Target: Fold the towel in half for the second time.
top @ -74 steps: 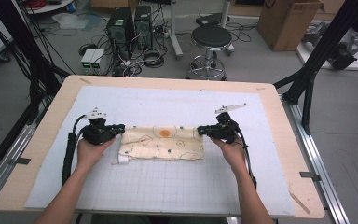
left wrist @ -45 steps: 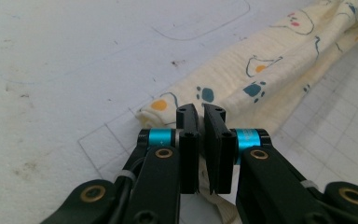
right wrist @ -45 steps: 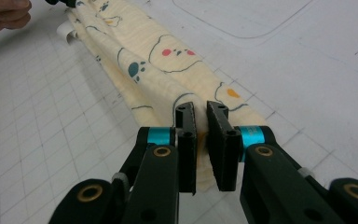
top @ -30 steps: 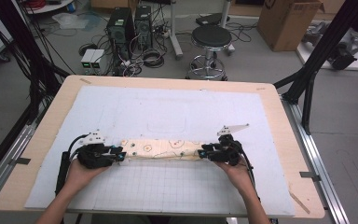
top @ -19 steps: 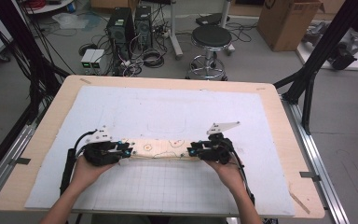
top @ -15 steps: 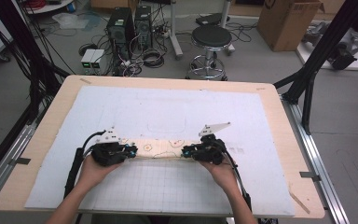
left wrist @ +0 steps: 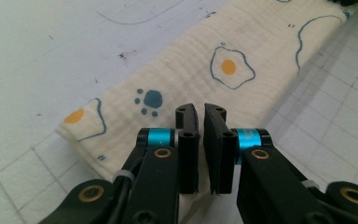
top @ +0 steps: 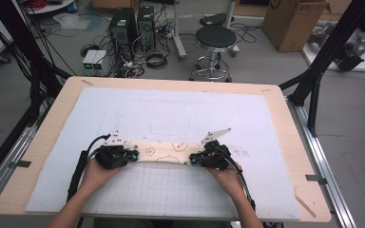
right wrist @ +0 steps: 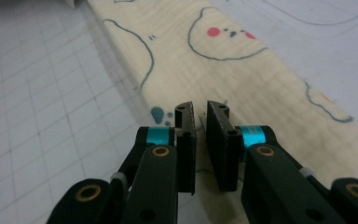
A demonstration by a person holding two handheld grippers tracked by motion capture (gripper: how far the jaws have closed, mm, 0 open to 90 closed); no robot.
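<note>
both grippers, left gripper (top: 132, 156) and right gripper (top: 193, 159), pinch the folded cloth (top: 164, 152) (egg print); lay its edges square.

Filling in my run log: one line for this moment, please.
left gripper: shut on cloth | right gripper: shut on cloth | cloth: folded strip on mat

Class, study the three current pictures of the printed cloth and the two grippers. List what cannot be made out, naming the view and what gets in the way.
- Whether the left gripper pinches the cloth: left gripper view, its own jaws cover the edge.
- The same for the right gripper: right gripper view, jaws cover the contact.
- The cloth's ends: high view, both grippers and hands sit over them.
- How many layers the cloth is folded into: high view, too small.
</note>
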